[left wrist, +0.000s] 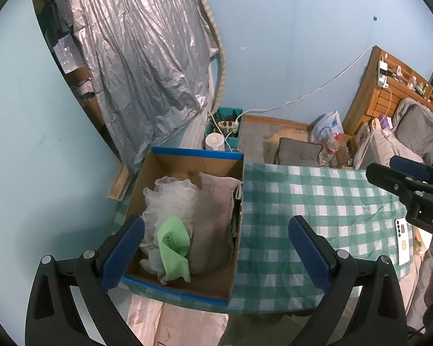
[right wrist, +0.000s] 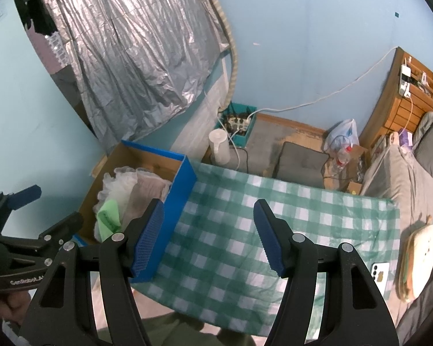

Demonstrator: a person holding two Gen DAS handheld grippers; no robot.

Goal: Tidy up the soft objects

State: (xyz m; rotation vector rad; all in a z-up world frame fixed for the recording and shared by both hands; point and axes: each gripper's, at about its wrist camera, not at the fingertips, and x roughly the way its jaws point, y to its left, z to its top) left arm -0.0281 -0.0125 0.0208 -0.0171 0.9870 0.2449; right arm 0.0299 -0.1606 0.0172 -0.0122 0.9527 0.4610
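A blue-edged cardboard box (left wrist: 197, 154) stands on the left of the green checked tablecloth (left wrist: 317, 199). Inside lie a white frilly mesh piece (left wrist: 170, 196), a green cloth (left wrist: 173, 245) and a pinkish drawstring bag (left wrist: 216, 210). My left gripper (left wrist: 216, 248) is open and empty, above the box's near right corner. My right gripper (right wrist: 209, 233) is open and empty above the cloth, just right of the box (right wrist: 182, 190). The soft items also show in the right wrist view: the mesh piece (right wrist: 118, 184), the green cloth (right wrist: 109, 216) and the bag (right wrist: 150, 187). Each gripper shows at the edge of the other's view.
A white phone (left wrist: 402, 242) lies at the table's right edge; it also shows in the right wrist view (right wrist: 379, 276). A bed (right wrist: 404, 190) stands to the right. On the floor beyond are a grey cushion (right wrist: 303, 161), a white jug (right wrist: 220, 147), a teal bin of cables (right wrist: 241, 124) and bottles. A silver sheet (left wrist: 135, 57) hangs behind the box.
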